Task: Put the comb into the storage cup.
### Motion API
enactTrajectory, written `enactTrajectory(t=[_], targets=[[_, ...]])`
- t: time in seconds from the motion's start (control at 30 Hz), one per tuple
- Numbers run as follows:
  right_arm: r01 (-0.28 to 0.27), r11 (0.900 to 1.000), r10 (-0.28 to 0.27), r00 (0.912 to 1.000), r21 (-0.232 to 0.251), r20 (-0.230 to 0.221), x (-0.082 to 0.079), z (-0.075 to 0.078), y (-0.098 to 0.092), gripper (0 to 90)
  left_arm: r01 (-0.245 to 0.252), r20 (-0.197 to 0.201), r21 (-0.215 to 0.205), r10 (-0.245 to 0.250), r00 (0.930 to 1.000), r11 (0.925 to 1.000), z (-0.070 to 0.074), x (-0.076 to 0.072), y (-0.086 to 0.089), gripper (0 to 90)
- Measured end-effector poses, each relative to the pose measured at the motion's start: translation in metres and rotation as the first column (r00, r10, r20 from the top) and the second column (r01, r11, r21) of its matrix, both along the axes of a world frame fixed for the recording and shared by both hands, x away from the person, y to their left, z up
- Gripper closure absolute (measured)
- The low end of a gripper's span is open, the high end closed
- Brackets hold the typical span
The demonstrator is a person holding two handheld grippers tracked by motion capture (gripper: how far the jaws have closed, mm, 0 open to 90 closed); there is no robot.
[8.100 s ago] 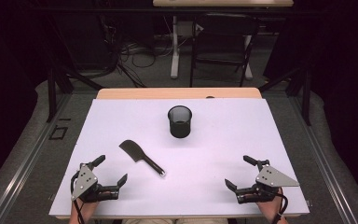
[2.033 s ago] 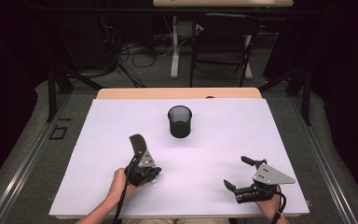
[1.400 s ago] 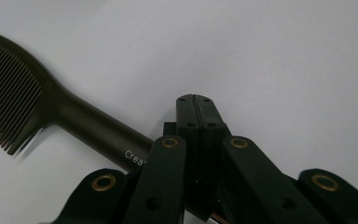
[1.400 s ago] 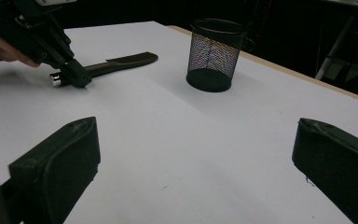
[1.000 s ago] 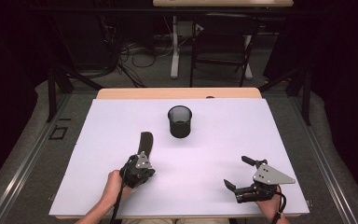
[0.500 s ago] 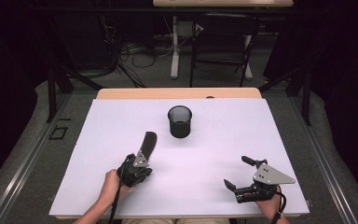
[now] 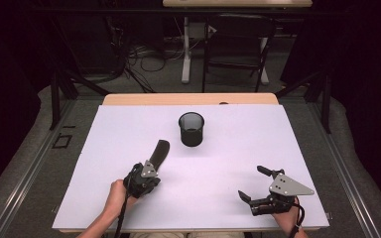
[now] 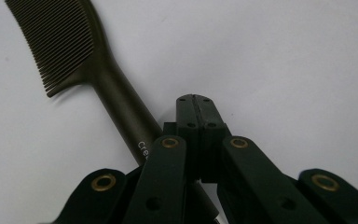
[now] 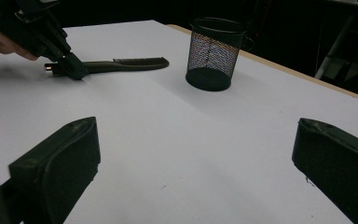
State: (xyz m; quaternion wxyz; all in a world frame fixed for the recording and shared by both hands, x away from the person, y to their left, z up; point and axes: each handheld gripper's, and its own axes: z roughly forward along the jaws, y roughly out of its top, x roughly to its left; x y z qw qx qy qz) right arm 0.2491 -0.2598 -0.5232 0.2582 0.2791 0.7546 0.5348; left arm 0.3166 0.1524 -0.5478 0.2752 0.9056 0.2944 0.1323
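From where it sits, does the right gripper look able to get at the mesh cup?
Probably yes. The right gripper rests near the table's front edge with jaws open, and bare white tabletop lies between it and the mesh cup. The comb and left gripper lie off to the side.

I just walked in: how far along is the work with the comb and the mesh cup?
Done: the left gripper has reached the dark plastic comb, jaws closed beside its handle; whether they clamp it is unclear. In hand: the comb lies flat on the white table. Left: probably lifting it into the black wire-mesh cup, which looks empty. The right gripper rests open.
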Motion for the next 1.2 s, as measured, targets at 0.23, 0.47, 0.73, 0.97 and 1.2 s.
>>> enactTrajectory(t=[0.23, 0.47, 0.73, 0.97, 1.2], targets=[[-0.005, 1.000, 0.005, 1.0000, -0.005, 0.000, -0.001, 0.000, 0.001, 0.5, -0.009, 0.005, 0.008, 0.009, 0.9999, 0.9999, 0.000, 0.001, 0.003, 90.0], [-0.007, 1.000, 0.007, 1.0000, -0.006, -0.001, 0.000, 0.000, 0.000, 0.6, -0.020, 0.008, 0.019, 0.020, 0.9998, 0.9996, 0.000, 0.004, 0.005, 90.0], [0.000, 1.000, 0.000, 1.0000, -0.008, 0.000, 0.000, 0.000, 0.001, 0.7, -0.028, 0.012, 0.023, 0.028, 0.9995, 0.9993, 0.000, 0.006, 0.008, 90.0], [0.002, 1.000, -0.002, 1.0000, -0.008, -0.002, 0.001, 0.000, 0.000, 0.7, -0.039, 0.022, 0.023, 0.038, 0.9990, 0.9990, 0.000, 0.008, 0.008, 90.0], [0.002, 1.000, -0.002, 1.0000, -0.008, -0.006, 0.001, 0.000, 0.001, 0.7, -0.050, 0.033, 0.030, 0.049, 0.9982, 0.9983, -0.001, 0.010, 0.011, 90.0]])
